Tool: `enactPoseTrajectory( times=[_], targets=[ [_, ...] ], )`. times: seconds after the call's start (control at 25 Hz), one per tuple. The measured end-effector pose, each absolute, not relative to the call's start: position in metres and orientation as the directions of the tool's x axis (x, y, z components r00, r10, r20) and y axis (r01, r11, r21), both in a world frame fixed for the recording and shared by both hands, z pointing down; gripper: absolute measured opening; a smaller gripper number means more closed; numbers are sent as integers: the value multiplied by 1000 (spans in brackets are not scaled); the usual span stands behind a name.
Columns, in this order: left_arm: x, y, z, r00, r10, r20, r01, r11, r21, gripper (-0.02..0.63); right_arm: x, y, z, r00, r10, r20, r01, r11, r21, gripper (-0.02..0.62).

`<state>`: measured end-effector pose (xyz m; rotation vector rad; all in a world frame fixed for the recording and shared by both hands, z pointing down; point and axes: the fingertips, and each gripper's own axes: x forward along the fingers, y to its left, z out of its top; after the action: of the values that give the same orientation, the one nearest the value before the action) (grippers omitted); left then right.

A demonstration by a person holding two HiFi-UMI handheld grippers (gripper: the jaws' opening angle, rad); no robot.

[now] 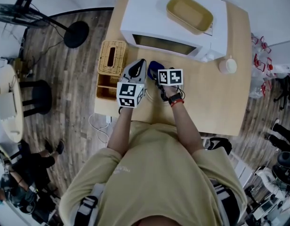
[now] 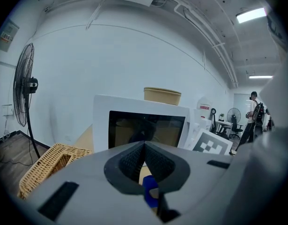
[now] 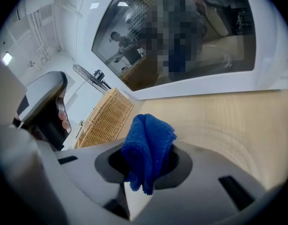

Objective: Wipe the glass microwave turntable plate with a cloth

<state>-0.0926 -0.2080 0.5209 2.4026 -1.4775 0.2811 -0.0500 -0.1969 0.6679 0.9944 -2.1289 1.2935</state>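
My right gripper point(image 3: 148, 150) is shut on a folded blue cloth point(image 3: 148, 146), which sticks up out of its jaws. In the head view the cloth point(image 1: 154, 69) hangs just in front of the white microwave point(image 1: 173, 27). A faint curved rim of the glass plate point(image 3: 230, 142) shows on the wooden table to the right of the cloth; I cannot make it out in the head view. My left gripper point(image 1: 141, 64) is beside the right one, shut, with nothing seen between its jaws point(image 2: 144, 146). A scrap of the cloth point(image 2: 150, 191) shows below them.
The microwave door point(image 2: 146, 128) is closed. A yellow tray point(image 1: 188, 14) lies on top of it. A wicker basket point(image 1: 111, 58) stands at the table's left edge and a small white jar point(image 1: 227, 65) at the right. A floor fan point(image 1: 22, 13) is off the table.
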Motion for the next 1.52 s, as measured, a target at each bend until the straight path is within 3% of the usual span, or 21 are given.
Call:
enactPoseTrajectory(
  times=[1.52],
  targets=[
    [-78,-200,544,465,-802,375,-884,-441,153,17,-24,-201,683,-590,-362,721,-807,266,-527,104]
  ],
)
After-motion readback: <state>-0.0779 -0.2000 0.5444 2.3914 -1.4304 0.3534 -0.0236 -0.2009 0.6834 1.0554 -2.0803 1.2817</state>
